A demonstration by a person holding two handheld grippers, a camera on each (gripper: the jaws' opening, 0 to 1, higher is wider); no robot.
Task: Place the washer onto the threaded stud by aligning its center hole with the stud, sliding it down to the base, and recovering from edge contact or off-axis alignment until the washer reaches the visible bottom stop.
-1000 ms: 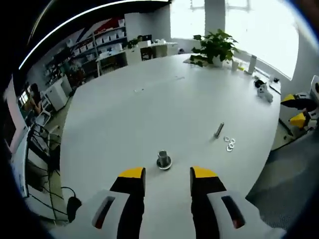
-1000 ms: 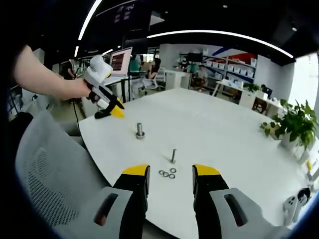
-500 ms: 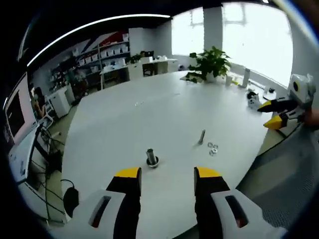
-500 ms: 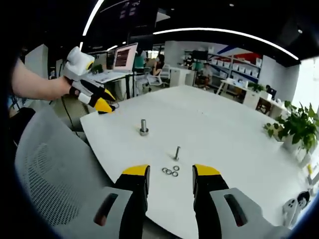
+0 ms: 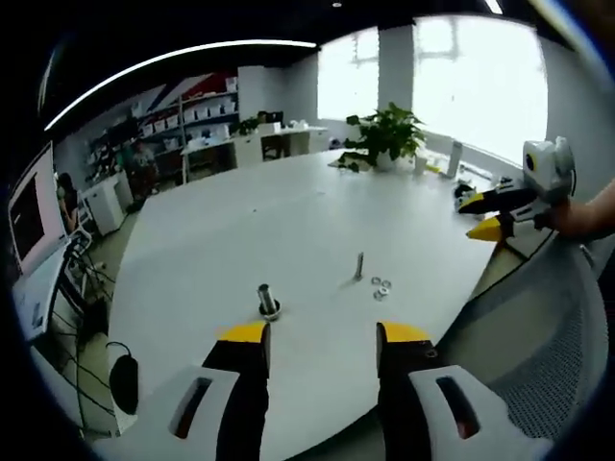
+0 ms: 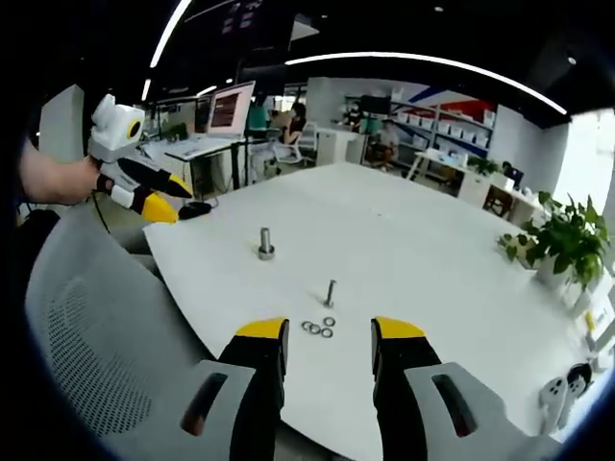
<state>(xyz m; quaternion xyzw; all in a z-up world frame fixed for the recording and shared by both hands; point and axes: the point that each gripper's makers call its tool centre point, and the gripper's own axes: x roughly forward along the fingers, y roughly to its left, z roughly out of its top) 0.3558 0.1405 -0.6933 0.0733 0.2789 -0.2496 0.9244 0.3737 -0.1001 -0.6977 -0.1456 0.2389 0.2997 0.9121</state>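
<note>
While both grippers, left gripper (image 5: 312, 334) and right gripper (image 6: 330, 329), hover wide and empty, nothing is placed: small flat steel washers (image 6: 316, 327) lie on the white worktop (image 6: 404, 250) beside the upright threaded steel stud (image 6: 331, 292).

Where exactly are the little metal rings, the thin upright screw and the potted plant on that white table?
washers (image 6: 318, 328): right gripper view, on the middle ring of the small cluster.
thin bolt (image 6: 330, 293): right gripper view, on its upright shaft.
potted plant (image 5: 382, 134): left gripper view, on its green leaves.
</note>
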